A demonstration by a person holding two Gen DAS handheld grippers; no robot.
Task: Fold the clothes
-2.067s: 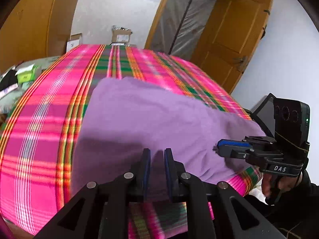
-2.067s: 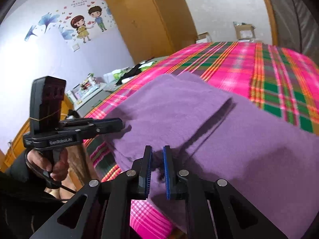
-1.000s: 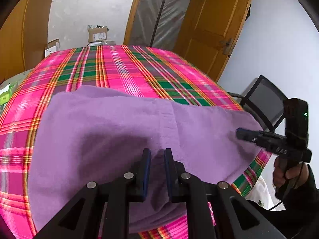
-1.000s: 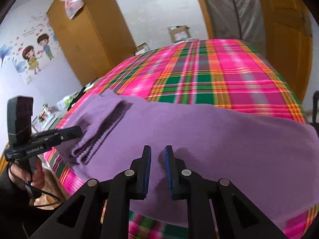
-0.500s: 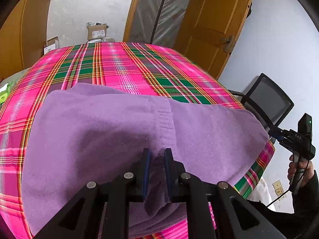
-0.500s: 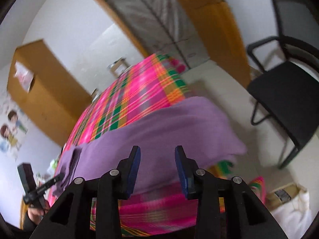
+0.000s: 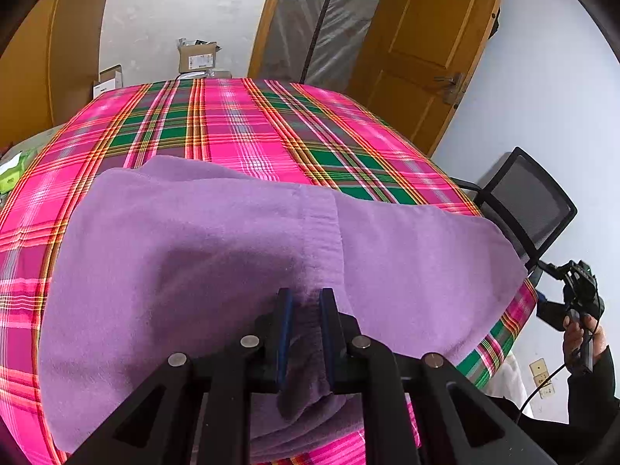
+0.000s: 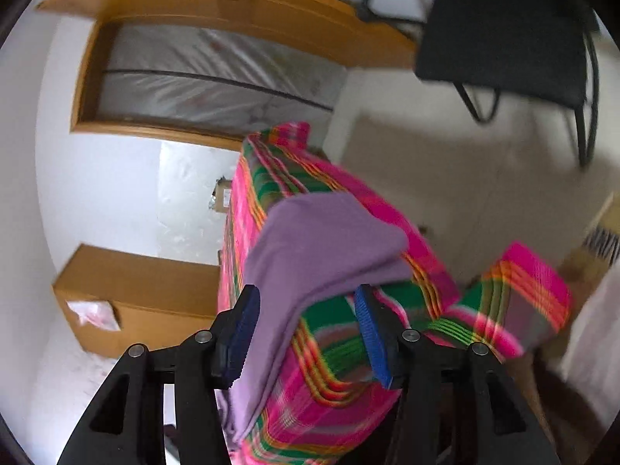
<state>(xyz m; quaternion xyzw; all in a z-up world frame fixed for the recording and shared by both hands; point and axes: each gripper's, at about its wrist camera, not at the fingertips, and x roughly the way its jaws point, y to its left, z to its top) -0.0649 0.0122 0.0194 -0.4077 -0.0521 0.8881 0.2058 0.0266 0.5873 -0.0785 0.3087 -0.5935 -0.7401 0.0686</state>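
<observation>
1 purple garment [image 7: 217,248] on plaid bed [image 7: 240,124]. L gripper [image 7: 304,321] pinching its near edge; R gripper [image 8: 306,314] fingers spread wide, holding nothing. 1 chair [image 7: 531,205].

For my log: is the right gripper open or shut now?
Open: the right gripper has its blue pads wide apart, holding nothing.

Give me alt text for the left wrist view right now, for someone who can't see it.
The left tongs are shut on a bunched fold of a purple garment that lies spread over a pink and green plaid bedcover. At the far right, a hand holds the right tongs off the bed's edge, in front of a black mesh chair; a wooden door stands behind.
</observation>
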